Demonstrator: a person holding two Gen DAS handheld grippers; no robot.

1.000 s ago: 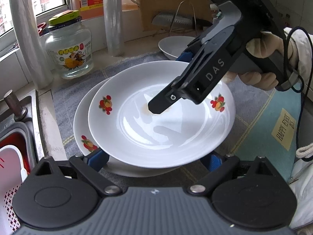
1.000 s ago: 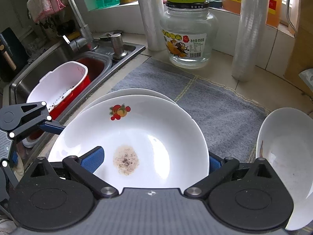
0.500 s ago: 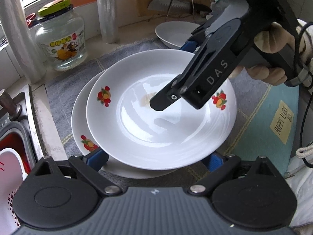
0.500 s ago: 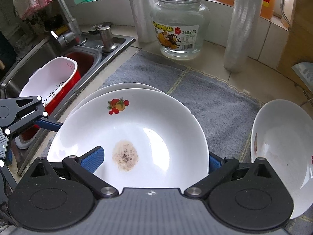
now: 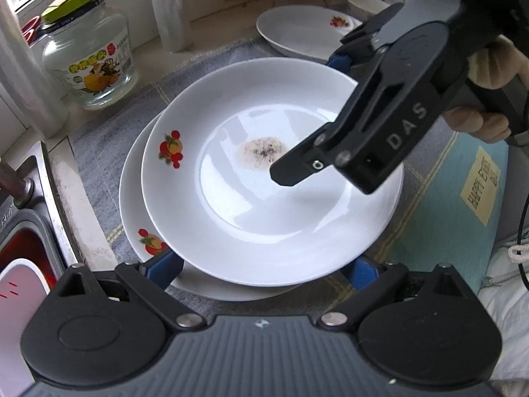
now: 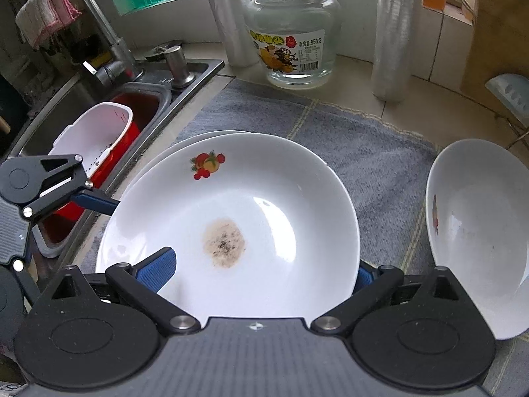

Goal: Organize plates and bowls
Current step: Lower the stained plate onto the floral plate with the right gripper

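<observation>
Item: top plate (image 6: 251, 205), white, shallow, with a fruit motif at its 11 o'clock rim and a brownish speckled residue near the centre. It sits stacked on a second plate (image 5: 139, 218) of the same pattern, offset so the lower rim shows toward 8 o'clock. Both rest on a grey cloth (image 6: 363, 152) beside the sink (image 6: 145, 99).

Left gripper (image 5: 261, 264): jaws have just been opening and now stand wide, straddling the near rim; the pads appear clear of it, though the rim hides the contact line.

Right gripper (image 6: 261, 271): spread wide around the top plate's opposite edge; whether its pads press cannot be told.

Further ware: a bowl (image 6: 479, 231) at 3 o'clock in the right wrist view.

Risks: the offset stack could slide or tip if lifted by one rim; glazed edges may slip from the pads.
</observation>
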